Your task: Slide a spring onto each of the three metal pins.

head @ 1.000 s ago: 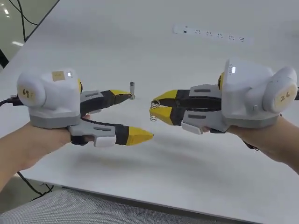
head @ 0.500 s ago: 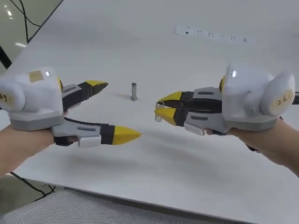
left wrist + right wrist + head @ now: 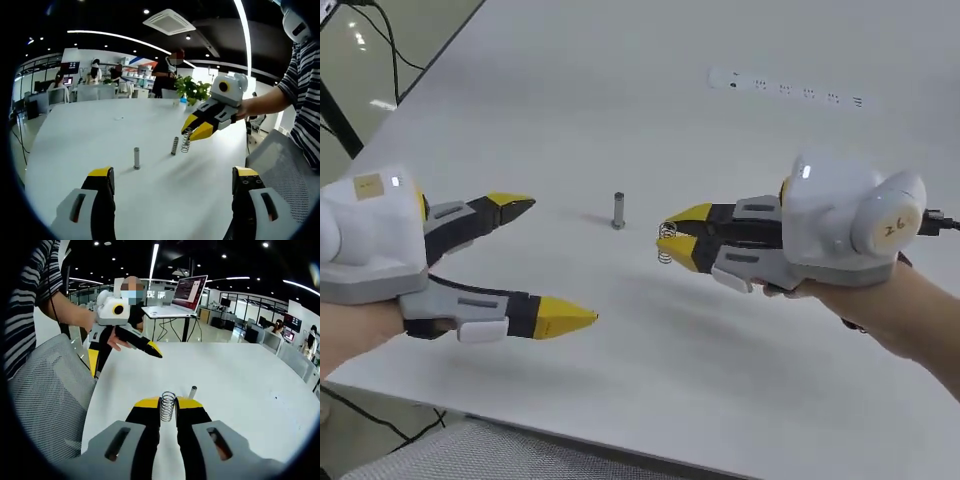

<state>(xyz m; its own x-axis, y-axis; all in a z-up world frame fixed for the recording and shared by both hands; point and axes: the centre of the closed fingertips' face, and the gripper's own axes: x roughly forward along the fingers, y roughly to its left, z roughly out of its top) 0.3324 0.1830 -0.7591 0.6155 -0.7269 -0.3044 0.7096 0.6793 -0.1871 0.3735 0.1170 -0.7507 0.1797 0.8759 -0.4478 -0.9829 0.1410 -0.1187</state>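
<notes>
Head view: right hand-held gripper (image 3: pixel 672 237) pinches a spring (image 3: pixel 664 256) near a pin (image 3: pixel 618 210); left hand-held gripper (image 3: pixel 562 260) gapes.

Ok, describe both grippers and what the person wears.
The left gripper and right gripper both have white rounded housings, grey handles and black jaws with yellow tips. The right one bears a handwritten 26 and a black cable; the left a tan sticker. The person wears a striped sleeve.

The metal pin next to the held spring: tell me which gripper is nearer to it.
Right. The right gripper holds the spring just beside that pin; the left gripper hangs farther off, with the other pin between.
</notes>
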